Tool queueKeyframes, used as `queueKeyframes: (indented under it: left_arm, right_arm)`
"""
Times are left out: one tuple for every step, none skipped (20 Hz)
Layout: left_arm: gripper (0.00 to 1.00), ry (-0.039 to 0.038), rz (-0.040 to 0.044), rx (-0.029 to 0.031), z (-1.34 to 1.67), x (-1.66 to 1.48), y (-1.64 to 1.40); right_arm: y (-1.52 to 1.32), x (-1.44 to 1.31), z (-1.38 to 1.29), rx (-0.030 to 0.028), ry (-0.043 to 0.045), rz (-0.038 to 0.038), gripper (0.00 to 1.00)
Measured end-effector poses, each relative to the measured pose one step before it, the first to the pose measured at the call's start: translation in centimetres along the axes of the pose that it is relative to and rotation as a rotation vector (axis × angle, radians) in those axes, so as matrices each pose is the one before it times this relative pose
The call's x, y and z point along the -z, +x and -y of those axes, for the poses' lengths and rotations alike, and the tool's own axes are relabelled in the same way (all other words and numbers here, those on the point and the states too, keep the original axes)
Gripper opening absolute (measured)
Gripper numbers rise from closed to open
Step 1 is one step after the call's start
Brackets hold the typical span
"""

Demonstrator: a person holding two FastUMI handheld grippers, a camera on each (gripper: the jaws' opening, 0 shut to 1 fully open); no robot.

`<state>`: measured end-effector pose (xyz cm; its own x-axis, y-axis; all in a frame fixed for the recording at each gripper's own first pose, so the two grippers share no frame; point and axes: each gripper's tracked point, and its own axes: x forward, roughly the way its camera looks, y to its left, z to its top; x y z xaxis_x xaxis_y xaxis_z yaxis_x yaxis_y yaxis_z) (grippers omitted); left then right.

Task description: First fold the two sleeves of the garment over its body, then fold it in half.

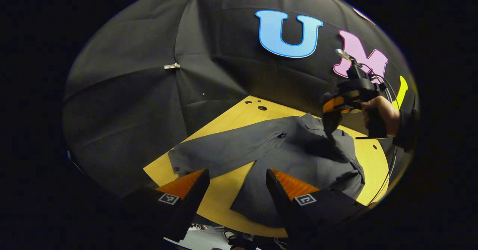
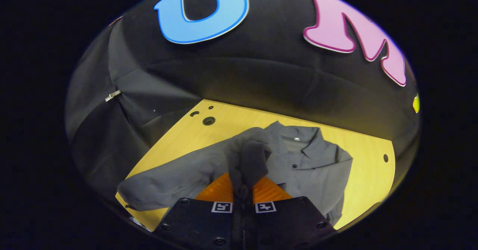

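Garment (image 1: 261, 156), grey collared shirt, lies on the yellow bench (image 1: 224, 194), collar toward the booth wall, hem toward the near edge, long axis running away from the left claw's camera. Left gripper view: one sleeve (image 1: 224, 151) stretched flat out sideways; the other sleeve lifted over the body by the right claw (image 1: 330, 125), held in a hand (image 1: 381, 111). Right gripper view: right claw (image 2: 244, 184) clenched on a bunched fold of sleeve (image 2: 248, 156); collar and buttons visible. Left claw (image 1: 237, 182) released, fingers apart above the bench.

Garment (image 1: 298, 160) on table (image 1: 224, 194) (sleeve (image 1: 224, 151) outstretched)
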<state>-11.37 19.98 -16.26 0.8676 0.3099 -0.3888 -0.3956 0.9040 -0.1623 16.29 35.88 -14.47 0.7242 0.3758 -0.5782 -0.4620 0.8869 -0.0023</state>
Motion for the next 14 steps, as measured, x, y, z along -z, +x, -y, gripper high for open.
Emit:
queueKeyframes:
  left_arm:
    - [0.96, -0.003, 0.00265, -0.00378, -0.163, -0.095, -0.052]
    - [0.96, -0.0044, 0.00021, -0.00382, -0.198, -0.031, -0.102]
    - [0.92, -0.00693, -0.00003, -0.00327, -0.209, -0.092, -0.033]
    - [0.96, -0.00778, -0.00151, -0.00475, -0.378, 0.127, 0.093]
    - [0.96, -0.00698, -0.00306, -0.00482, -0.456, 0.064, 0.095]
    - [0.96, -0.01221, -0.00056, -0.00981, -0.856, 0.292, 0.026]
    - [0.96, -0.01415, 0.00419, -0.01041, -0.815, -0.113, -0.008]
    - [0.96, -0.01115, 0.00309, -0.01326, -0.806, 0.147, 0.315]
    - [0.96, -0.00793, 0.00067, -0.0145, -0.825, 0.059, 0.413]
    - [0.96, -0.00496, -0.00307, -0.01364, -0.727, 0.262, 0.623]
    - [0.96, -0.00476, -0.0029, -0.01574, -0.932, 0.184, 0.578]
    - [0.92, -0.00618, -0.00409, -0.01673, -0.973, 0.1, 0.818]
    - [0.92, -0.0105, -0.00332, -0.01782, -1.025, -0.049, 0.824]
    - [0.96, -0.01327, -0.00334, -0.02088, -1.013, -0.044, 0.997]
  right_arm:
    - [0.572, 0.307, -1.1, -0.01053, -0.00739, -0.0122, 0.1]
    - [0.64, 0.379, -1.034, -0.01457, -0.01368, -0.01168, 0.13]
    - [0.395, 0.315, -0.961, -0.01411, -0.0099, -0.01038, 0.18]
    - [0.446, 0.414, -0.843, -0.0085, -0.00948, -0.01486, 0.22]
    - [0.458, 0.462, -0.889, -0.0123, -0.00375, -0.01029, 0.24]
    - [0.196, 0.174, -0.821, -0.01302, 0.00546, -0.00914, 0.19]
    - [-0.105, 0.131, -0.952, -0.02185, 0.01521, 0.0004, 0.32]
    - [-0.116, -0.013, -0.582, -0.00899, 0.01137, 0.00525, 0.45]
    - [-0.323, -0.031, -0.413, -0.0089, 0.00558, 0.00494, 0.48]
    - [-0.185, 0.184, -0.553, -0.01194, 0.0049, 0.00315, 0.51]
    - [-0.574, 0.233, -0.213, 0.00166, -0.00095, 0.00358, 0.63]
    - [-0.658, 0.088, 0.116, 0.00285, -0.00317, 0.00731, 0.75]
    - [-0.772, 0.023, 0.363, 0.00855, -0.00255, 0.01301, 0.81]
    - [-0.678, 0.025, 0.402, 0.00563, 0.00442, 0.01228, 1.0]
